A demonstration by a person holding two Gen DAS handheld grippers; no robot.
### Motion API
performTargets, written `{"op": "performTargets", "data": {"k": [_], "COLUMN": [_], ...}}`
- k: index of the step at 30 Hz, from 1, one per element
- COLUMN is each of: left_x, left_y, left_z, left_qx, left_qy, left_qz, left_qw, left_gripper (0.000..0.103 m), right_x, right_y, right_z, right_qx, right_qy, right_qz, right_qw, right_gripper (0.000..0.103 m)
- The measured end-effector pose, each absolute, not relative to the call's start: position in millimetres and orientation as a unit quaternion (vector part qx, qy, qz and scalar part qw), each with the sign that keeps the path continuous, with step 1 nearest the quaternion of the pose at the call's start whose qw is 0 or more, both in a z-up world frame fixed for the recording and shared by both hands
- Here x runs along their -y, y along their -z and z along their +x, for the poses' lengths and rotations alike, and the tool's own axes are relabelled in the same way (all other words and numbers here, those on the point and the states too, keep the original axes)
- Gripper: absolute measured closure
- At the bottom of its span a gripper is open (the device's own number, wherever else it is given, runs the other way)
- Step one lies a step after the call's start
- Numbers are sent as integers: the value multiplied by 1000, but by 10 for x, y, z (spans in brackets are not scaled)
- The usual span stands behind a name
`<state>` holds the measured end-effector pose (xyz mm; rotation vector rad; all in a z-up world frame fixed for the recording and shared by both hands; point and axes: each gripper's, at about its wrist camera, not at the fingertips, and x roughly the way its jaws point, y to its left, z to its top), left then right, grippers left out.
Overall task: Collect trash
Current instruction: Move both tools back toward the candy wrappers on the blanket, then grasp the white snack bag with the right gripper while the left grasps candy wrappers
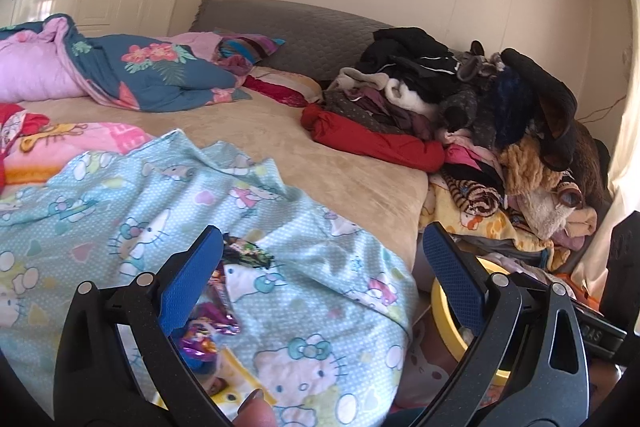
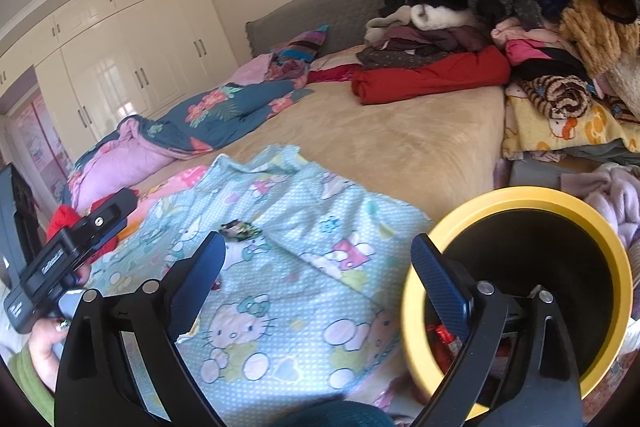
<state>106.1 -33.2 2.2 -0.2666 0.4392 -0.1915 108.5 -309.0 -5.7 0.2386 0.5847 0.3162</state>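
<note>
wrappers lie ahead-left of both claws, bin to the right; left gripper is judged nearer.

left gripper (image 1: 322,277) is seen spread wide, nothing clamped; right gripper (image 2: 318,269) is likewise wide and empty. a dark wrapper (image 1: 248,251) lies on the hello kitty sheet (image 1: 312,227) near the bed's front edge, just beside the left pad (image 1: 188,279); its long axis is read as running roughly across the claw's pointing line. shiny purple wrappers (image 1: 208,335) sit lower in the left wrist view, partly hidden behind that same pad. in the right wrist view the dark wrapper is well ahead and left of centre. the yellow-rimmed bin (image 2: 412,299) stands off the bed's front right corner, its rim behind the right pad (image 2: 440,279), red trash (image 2: 440,335) already inside. a small leftward shift of the left claw is probably needed before closing.
</note>
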Motion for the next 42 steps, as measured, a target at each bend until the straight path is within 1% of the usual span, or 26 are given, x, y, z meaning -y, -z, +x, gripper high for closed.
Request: {"op": "performTargets", "data": {"k": [9,20,34,36,37,39,41,42], "left_x": [29,-387,-781,-809,-822,-843,-869,-887], "left_y": [21,129,537,597,632,690,749,779], "left_z": [1070,1144,1292,1307,1317,1337,1357,1368], "left_qx": [-219,-243,-307,-314,-319,-327,-335,-340], "left_qy": [74,54,41,42,45,51,64,71], "left_qz": [-134,-150,-160,-163,-165,-172,-185,-193], "left_qw": [964,957,937,934,932,928,922,918], "left_gripper": [11,11,11,16,20,28,40,42], "right_x": [2671,2164,1632,1578,1553,1514,1469,1451], "right_y": [111,174,422,458,481,525,586,612], "right_z": [1033,945,956,968,976,993,1009,1015], "right_qx": [-301,-319,-355,-360,-364,-371,-381,-385], "right_qy": [-192,-237,-267,-267,-266,-268,-267,-267], "right_qz": [95,66,29,25,23,22,18,17], "right_qw": [929,915,895,894,892,889,885,883], "right_gripper": [11,10,10,10,10,10,10,10]}}
